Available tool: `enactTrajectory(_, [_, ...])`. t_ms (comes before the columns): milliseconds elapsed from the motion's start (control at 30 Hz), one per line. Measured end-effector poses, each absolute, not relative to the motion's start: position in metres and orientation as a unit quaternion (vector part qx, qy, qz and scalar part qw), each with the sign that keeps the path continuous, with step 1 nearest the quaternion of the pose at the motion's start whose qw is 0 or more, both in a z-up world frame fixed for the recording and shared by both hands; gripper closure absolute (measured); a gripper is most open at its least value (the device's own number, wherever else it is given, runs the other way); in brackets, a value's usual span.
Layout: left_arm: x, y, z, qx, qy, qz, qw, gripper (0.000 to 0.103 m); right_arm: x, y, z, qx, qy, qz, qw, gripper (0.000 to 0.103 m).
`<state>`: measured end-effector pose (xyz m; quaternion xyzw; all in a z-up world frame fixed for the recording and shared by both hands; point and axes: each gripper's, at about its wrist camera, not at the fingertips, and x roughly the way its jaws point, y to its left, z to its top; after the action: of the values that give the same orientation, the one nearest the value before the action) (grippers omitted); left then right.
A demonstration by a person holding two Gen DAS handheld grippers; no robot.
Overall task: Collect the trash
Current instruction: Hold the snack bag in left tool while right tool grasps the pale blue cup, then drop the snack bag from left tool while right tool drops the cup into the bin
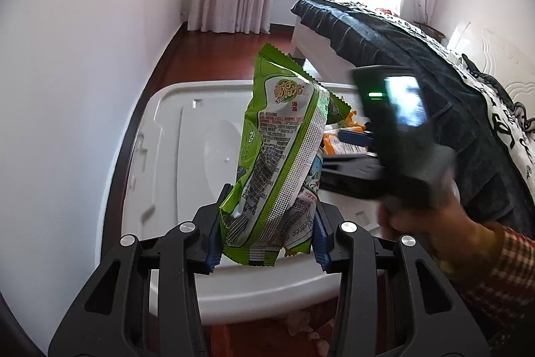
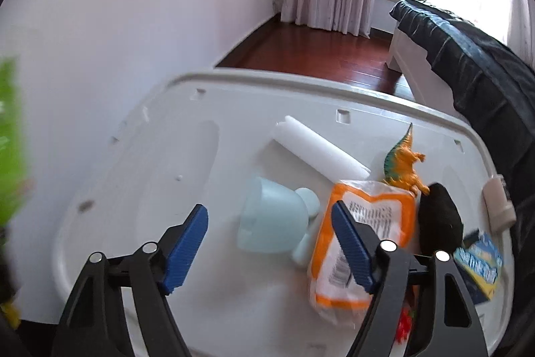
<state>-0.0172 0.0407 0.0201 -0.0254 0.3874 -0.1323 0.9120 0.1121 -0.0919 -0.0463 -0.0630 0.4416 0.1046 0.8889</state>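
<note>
My left gripper [image 1: 267,240] is shut on a green snack wrapper [image 1: 281,156] and holds it upright above the white lid [image 1: 174,156]. The wrapper also shows as a green blur at the left edge of the right wrist view [image 2: 10,136]. My right gripper [image 2: 271,243] is open and empty above the lid [image 2: 150,156]. An orange and white wrapper [image 2: 361,243] lies under its right finger [image 2: 351,246]. The right gripper's body and the hand holding it [image 1: 401,156] show at the right in the left wrist view.
On the lid lie a pale blue cup [image 2: 274,219], a white cylinder [image 2: 317,149], an orange toy dinosaur [image 2: 404,163], a black object [image 2: 438,216], a blue and yellow packet [image 2: 481,266] and a small white bottle [image 2: 498,203]. A bed with dark bedding [image 2: 468,62] stands right; a white wall [image 2: 100,22] left.
</note>
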Motion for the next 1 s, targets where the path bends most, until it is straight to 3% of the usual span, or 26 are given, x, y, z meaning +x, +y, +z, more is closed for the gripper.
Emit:
enactTrajectory(167, [-0.016,0.044,0.016,-0.034,0.389,-0.137,0.91,0.062,0.13,-0.091,-0.063,-0.068,0.47,0.077,0.877,0.041])
enactTrajectory(233, [-0.015,0.043,0.015,-0.038,0.389,-0.141,0.91,0.062,0.133,-0.093,-0.071,-0.065,0.487,0.071,0.868,0.056])
enactTrajectory(467, [-0.023,0.041,0.015,-0.036,0.385,-0.153,0.909,0.062,0.13,-0.104,-0.071,-0.054,0.502,0.08,0.859,0.07])
enactTrajectory(633, [-0.024,0.044,0.015,-0.044,0.383,-0.154,0.91,0.061,0.122,-0.105,-0.06,-0.06,0.486,0.094,0.867,0.091])
enactTrajectory(733, [-0.026,0.044,0.014,-0.05,0.386,-0.154,0.908,0.061,0.12,-0.102,-0.058,-0.065,0.486,0.1,0.866,0.095])
enactTrajectory(1000, [-0.033,0.047,0.009,-0.059,0.392,-0.151,0.905,0.061,0.108,-0.095,-0.048,-0.075,0.465,0.112,0.875,0.095])
